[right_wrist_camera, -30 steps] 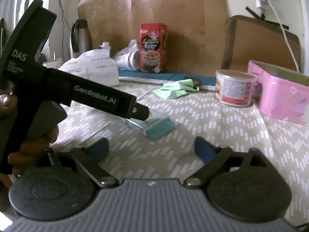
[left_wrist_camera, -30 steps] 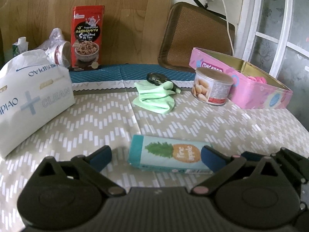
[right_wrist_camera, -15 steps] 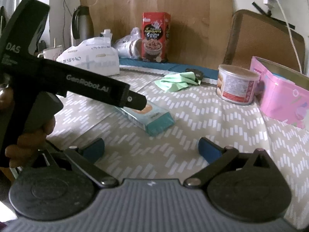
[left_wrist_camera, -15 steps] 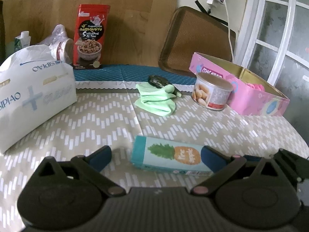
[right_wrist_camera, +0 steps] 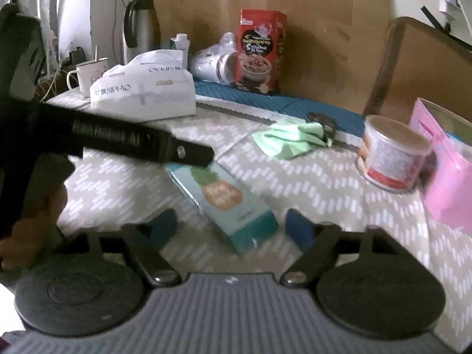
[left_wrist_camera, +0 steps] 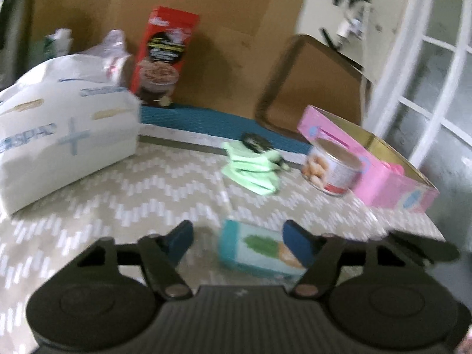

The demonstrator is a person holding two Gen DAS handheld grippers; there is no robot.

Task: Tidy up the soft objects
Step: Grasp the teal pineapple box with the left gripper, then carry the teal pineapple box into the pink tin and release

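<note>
Left gripper (left_wrist_camera: pixel 236 239) jaws just closing around pineapple box (left_wrist_camera: pixel 259 247), pads not yet pressing; right gripper (right_wrist_camera: pixel 230 224) also narrowing, nothing gripped. Box lies near front edge of table (left_wrist_camera: pixel 147 200). Step: securing box. Next: firm pinch, lift. Green cloth (right_wrist_camera: pixel 286 141) near back edge; chevron tablecloth, cluttered room.

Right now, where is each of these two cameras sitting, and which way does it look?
Left wrist view: rides on the left tool, looking forward and down across the table at the pineapple box; shows that tool's fingers.
Right wrist view: rides on the right tool, looking over the same box; shows its own fingers, the left tool and a hand.
Both share the green cloth, tin can and tissue pack.
</note>
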